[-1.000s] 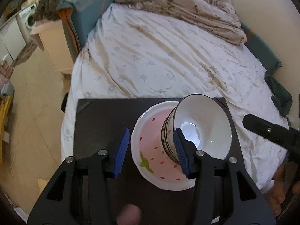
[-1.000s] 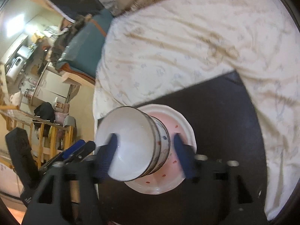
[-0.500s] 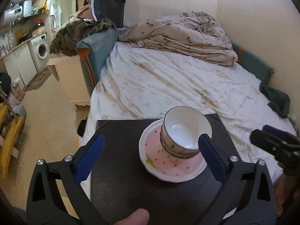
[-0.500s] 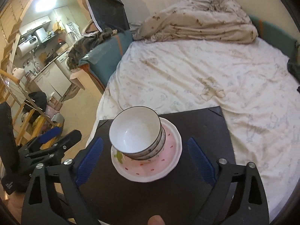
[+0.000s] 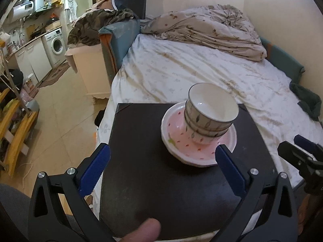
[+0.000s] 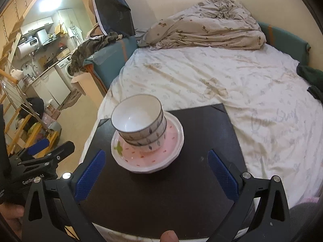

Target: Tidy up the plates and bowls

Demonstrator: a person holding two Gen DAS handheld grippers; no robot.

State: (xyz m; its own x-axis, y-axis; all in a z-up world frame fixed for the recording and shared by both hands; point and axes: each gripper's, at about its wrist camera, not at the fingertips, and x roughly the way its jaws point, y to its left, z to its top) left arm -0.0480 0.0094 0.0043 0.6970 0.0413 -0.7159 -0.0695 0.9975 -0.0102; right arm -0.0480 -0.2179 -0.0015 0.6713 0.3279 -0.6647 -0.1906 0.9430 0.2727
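- Left wrist view: left gripper (image 5: 162, 170) now has its jaws wide apart with nothing between them; a second ago they stood close around the bowls. It has backed away since.
- Stack of bowls (image 5: 211, 114) sits nested in the pink plates (image 5: 198, 141) on the dark worktop (image 5: 141, 181), which lies on the bed (image 5: 201, 70). The stack is ahead of the jaws, apart from both blue pads, nearer the right one.
- Right gripper (image 5: 298, 155) shows at the right edge, clear of the crockery.
- Right wrist view: right gripper (image 6: 156, 171) has also let go and pulled back; jaws spread fully, empty.
- Bowls (image 6: 139, 125) and plates (image 6: 149, 149) stand ahead, between the jaw lines but beyond the tips, touching neither.
- Left gripper (image 6: 46, 151) sits off at the left, clear.
- Judgement: both releases done, stack standing on its own; organizing looks finished or nearly so.
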